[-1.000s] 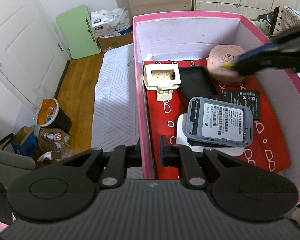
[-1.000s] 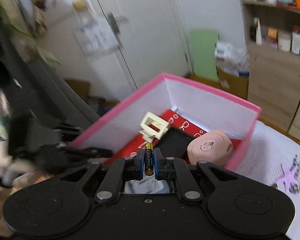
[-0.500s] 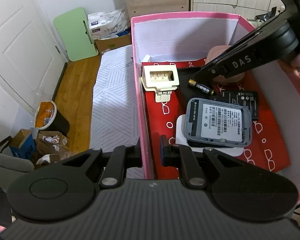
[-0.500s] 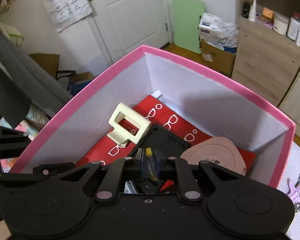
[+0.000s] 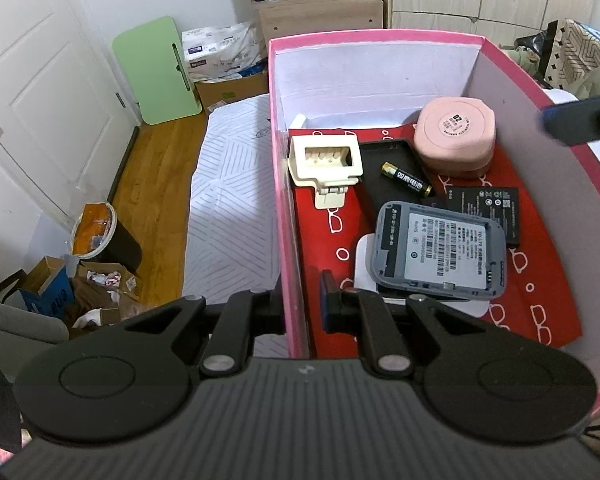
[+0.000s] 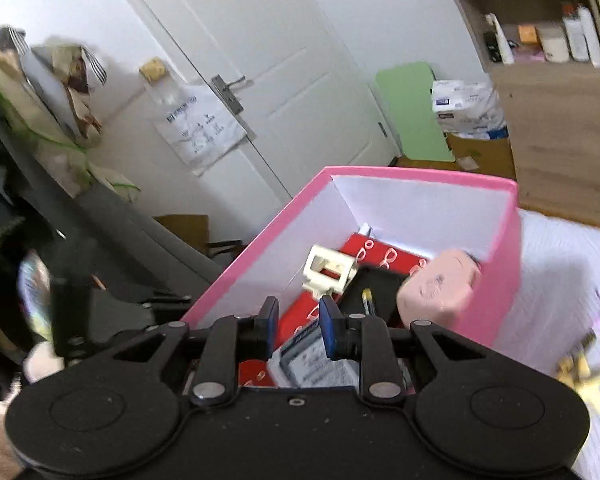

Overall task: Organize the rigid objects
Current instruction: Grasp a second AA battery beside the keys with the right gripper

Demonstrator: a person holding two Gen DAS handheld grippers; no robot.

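The pink box (image 5: 372, 38) holds a cream plastic holder (image 5: 326, 160), a pink round case (image 5: 454, 136), a grey router (image 5: 440, 256) and a flat black battery pack (image 5: 486, 208). An AA battery (image 5: 407, 178) lies loose on a black case (image 5: 384, 160) inside the box. My left gripper (image 5: 298, 308) is shut on the box's near left wall, one finger on each side. My right gripper (image 6: 298, 320) hovers over the box's near edge with its jaws opening and nothing between them. The battery (image 6: 367, 300) lies beyond its fingertips.
The box stands on a white patterned sheet (image 5: 228, 184). A small yellow toy (image 6: 584, 372) lies on the sheet to the right of the box. A green board (image 5: 156, 68), cardboard boxes and a bin (image 5: 100, 236) stand on the wooden floor at left.
The right gripper brought the battery into the box, let it go on the black case and drew back to the right with wider jaws. The left gripper kept still.
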